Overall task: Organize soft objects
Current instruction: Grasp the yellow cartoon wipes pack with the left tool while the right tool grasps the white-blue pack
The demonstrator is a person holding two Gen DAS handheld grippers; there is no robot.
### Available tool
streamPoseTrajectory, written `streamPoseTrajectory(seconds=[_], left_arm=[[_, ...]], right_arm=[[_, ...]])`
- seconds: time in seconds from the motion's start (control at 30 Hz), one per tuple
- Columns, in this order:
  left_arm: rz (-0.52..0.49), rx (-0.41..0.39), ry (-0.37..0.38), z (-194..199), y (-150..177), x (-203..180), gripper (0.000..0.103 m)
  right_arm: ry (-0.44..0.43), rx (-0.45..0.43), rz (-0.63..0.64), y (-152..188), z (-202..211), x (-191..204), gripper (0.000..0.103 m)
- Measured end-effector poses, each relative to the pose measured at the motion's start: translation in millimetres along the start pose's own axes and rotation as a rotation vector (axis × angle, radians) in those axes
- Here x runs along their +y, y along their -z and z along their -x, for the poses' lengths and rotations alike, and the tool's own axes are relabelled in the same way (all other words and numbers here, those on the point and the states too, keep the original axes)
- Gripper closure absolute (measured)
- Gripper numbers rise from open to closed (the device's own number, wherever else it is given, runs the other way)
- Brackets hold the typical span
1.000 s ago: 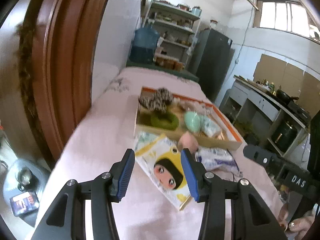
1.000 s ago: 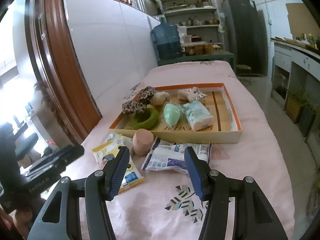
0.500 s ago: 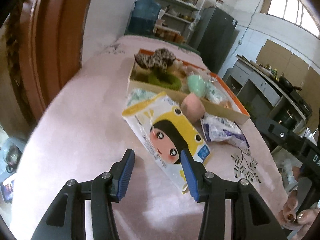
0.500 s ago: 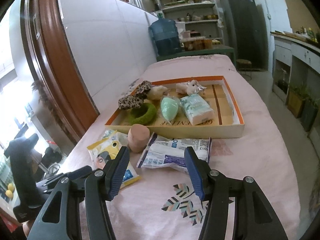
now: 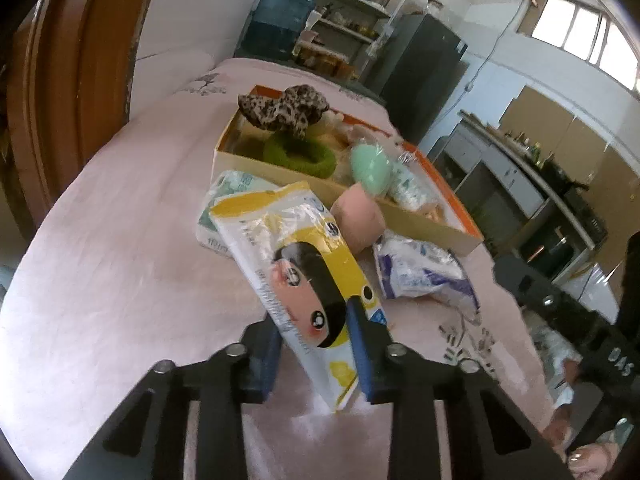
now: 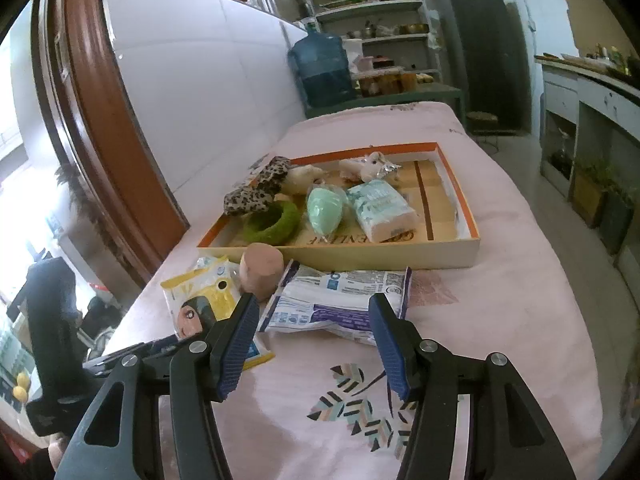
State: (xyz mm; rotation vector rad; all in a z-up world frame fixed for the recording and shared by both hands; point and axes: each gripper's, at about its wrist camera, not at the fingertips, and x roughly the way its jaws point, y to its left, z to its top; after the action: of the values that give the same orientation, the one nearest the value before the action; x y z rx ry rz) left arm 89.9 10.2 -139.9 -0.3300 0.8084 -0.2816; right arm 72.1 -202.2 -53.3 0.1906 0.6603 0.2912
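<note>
a: what is your left gripper [image 5: 316, 354] doing?

b: i am squeezing the yellow tissue pack [image 5: 304, 276] with it. the near end of the pack is sitting between the two blue pads, and both pads are touching it. so the jaws are clenched on the pack. i cannot tell if it is off the pink cloth [image 5: 120, 240] yet.

a: and the right gripper [image 6: 316, 344]?

b: that one is wide open and holding nothing. the white and purple pack [image 6: 340, 300] is lying just past its jaws, in the gap ahead of them. the pink roll [image 6: 262, 266] is standing ahead of its left pad, touching that pack.

a: where are things going?

b: i think they are going into the tray [image 6: 400, 256]. it is sitting further ahead of both grippers. the green ring [image 6: 272, 224], the spotty cloth [image 6: 256, 192], the mint egg thing [image 6: 324, 208] and a white pack [image 6: 384, 212] are already lying in it. the far right part of the tray is bare.

a: so what step is this?

b: i am picking up the yellow pack, i think. three or four soft things are waiting outside the tray. a pale green pack [image 5: 224, 200] is peeking out from under the far end of the yellow one.

a: what comes next?

b: i am guessing i need to lift the pack up high, over the tray wall, and not bump the pink roll just right of it. the pack is floppy, so it may droop.
</note>
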Motion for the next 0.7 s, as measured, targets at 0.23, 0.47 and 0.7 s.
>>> streamPoseTrajectory(seconds=[0.23, 0.47, 0.7], left_arm=[[-0.038, -0.069, 0.049, 16.9, 0.2, -4.3, 0.088], [-0.072, -0.121, 0.039, 33.9, -8.7, -10.4, 0.09], [-0.058, -0.111, 0.039, 31.3, -13.0, -6.7, 0.09]], right_arm=[[-0.001, 0.057, 0.049, 3.3, -8.8, 1.8, 0.044], [0.19, 0.172, 0.29, 21.4, -28.8, 13.8, 0.031], [0.343, 0.181, 0.602, 26.4, -66.3, 38.2, 0.031]])
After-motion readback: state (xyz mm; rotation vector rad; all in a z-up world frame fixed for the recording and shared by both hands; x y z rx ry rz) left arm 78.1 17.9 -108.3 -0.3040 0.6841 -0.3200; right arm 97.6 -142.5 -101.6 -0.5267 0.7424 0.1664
